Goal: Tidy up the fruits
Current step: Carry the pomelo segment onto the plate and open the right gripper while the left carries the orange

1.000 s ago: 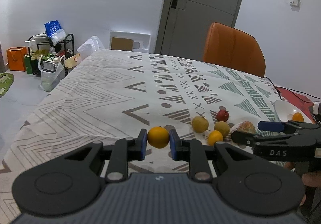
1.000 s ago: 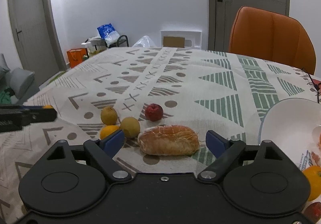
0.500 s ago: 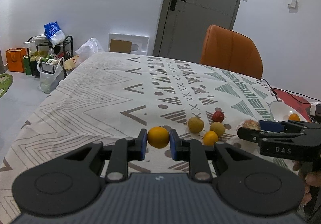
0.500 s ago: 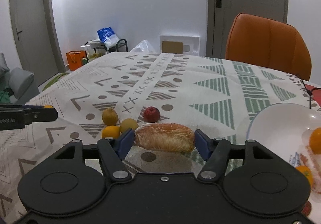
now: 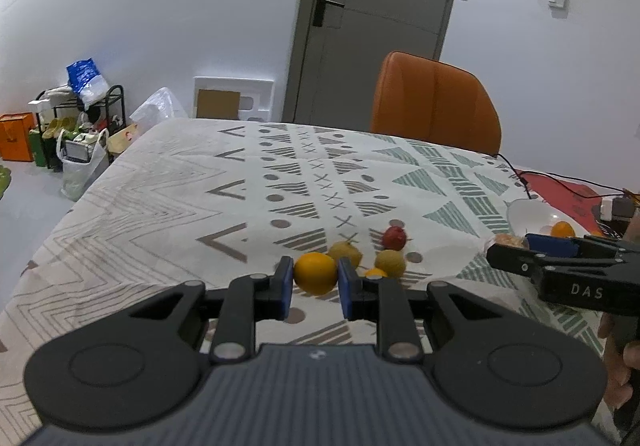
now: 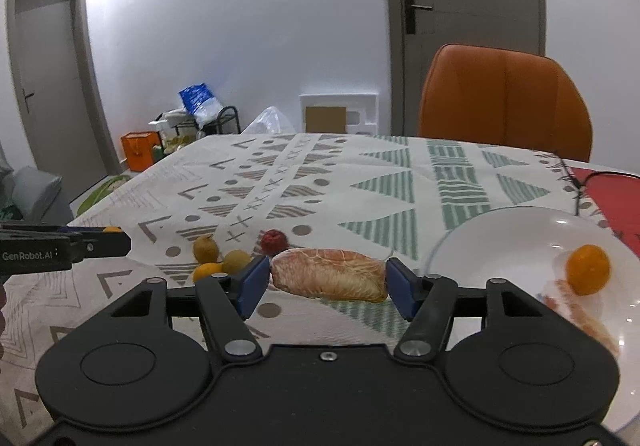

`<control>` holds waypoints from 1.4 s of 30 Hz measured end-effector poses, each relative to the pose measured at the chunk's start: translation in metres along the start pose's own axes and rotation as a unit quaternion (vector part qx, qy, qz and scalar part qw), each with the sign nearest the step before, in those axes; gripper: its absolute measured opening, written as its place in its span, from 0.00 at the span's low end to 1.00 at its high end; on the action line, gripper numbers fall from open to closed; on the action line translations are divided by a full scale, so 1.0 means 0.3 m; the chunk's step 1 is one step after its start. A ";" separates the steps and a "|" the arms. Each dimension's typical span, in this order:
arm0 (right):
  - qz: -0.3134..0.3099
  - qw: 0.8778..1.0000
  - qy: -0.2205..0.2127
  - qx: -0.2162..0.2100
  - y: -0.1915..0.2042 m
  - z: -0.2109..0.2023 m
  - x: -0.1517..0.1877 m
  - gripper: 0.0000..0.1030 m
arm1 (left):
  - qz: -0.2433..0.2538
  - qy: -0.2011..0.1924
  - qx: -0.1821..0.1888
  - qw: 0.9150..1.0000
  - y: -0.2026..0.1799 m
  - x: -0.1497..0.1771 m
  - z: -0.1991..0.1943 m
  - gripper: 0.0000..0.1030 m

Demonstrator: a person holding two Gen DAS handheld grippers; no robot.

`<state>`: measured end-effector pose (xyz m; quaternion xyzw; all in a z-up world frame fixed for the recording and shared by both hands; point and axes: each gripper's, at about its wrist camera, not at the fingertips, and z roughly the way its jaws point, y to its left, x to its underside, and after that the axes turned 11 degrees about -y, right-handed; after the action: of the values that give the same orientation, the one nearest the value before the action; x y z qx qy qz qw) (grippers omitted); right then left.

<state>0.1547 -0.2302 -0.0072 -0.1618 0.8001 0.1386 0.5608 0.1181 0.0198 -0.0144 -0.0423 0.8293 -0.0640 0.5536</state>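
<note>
Now we have both grippers loaded above the table. Our left gripper is clamped on an orange, its blue pads pressing each side, the fruit held clear of the cloth. Our right gripper has just been closing and now grips a peeled pomelo piece end to end between its pads. On the cloth beyond lie four loose fruits close together: a red apple, two yellow-green fruits and a small orange nearest us. To the right sits a white plate holding a mandarin and some peeled pieces. An orange chair stands at the far edge.
</note>
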 end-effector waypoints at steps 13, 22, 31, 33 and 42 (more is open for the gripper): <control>-0.003 1.000 -0.028 0.008 -0.065 -0.091 -0.026 0.32 | 0.024 -0.008 0.035 0.999 -0.125 -0.022 0.018 0.21; 0.004 1.000 -0.017 0.000 -0.067 -0.091 -0.006 0.40 | 0.026 -0.004 0.036 0.999 -0.137 -0.012 0.014 0.21; 0.011 1.000 -0.013 0.017 -0.083 -0.085 0.010 0.59 | 0.020 -0.002 0.025 0.999 -0.106 -0.010 0.016 0.21; 0.020 1.000 -0.016 0.018 -0.093 -0.090 0.007 0.59 | 0.019 -0.001 0.026 0.999 -0.104 -0.007 0.018 0.21; 0.038 0.998 -0.039 0.038 -0.148 -0.129 -0.022 0.59 | 0.019 0.000 0.026 0.999 -0.109 -0.004 0.020 0.21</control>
<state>0.1422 -0.2855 0.0101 -0.1039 0.7882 0.1355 0.5913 0.1242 -0.0129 -0.0107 -0.0123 0.8281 -0.0750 0.5553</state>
